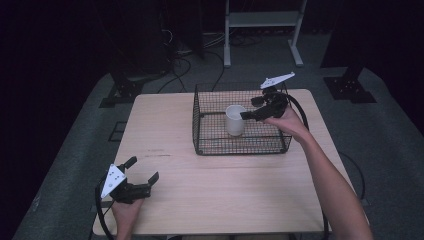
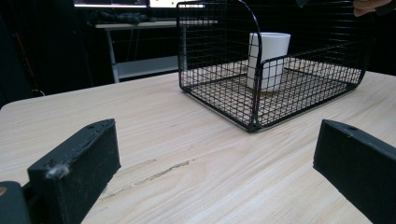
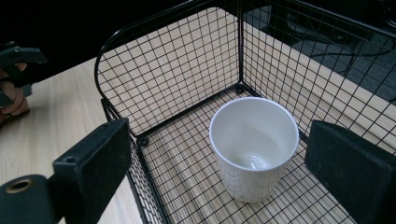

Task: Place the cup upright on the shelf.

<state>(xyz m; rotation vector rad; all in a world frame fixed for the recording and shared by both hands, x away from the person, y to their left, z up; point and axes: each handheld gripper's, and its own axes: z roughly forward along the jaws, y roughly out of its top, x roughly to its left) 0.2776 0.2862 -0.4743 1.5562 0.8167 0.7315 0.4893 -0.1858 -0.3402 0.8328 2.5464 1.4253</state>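
Note:
A white empty cup [image 1: 235, 120] stands upright inside a black wire basket [image 1: 240, 150] on the far half of the wooden table [image 1: 225, 200]. My right gripper [image 1: 249, 107] hovers over the basket's right side and points left at the cup. In the right gripper view its jaws stand wide apart on either side of the cup [image 3: 254, 144], above it and clear of its rim; the right gripper [image 3: 219, 137] is open. My left gripper [image 1: 145, 168] rests open near the table's front left corner, empty. Its own view looks across bare wood to the basket [image 2: 219, 56] and cup [image 2: 268, 60].
The basket [image 3: 163, 70] has tall mesh walls on all sides. Behind the table stand a white metal frame [image 1: 262, 20], loose cables on the floor [image 1: 185, 60] and dark stand bases [image 1: 350, 87]. The other hand [image 3: 11, 88] shows at the left edge of the right gripper view.

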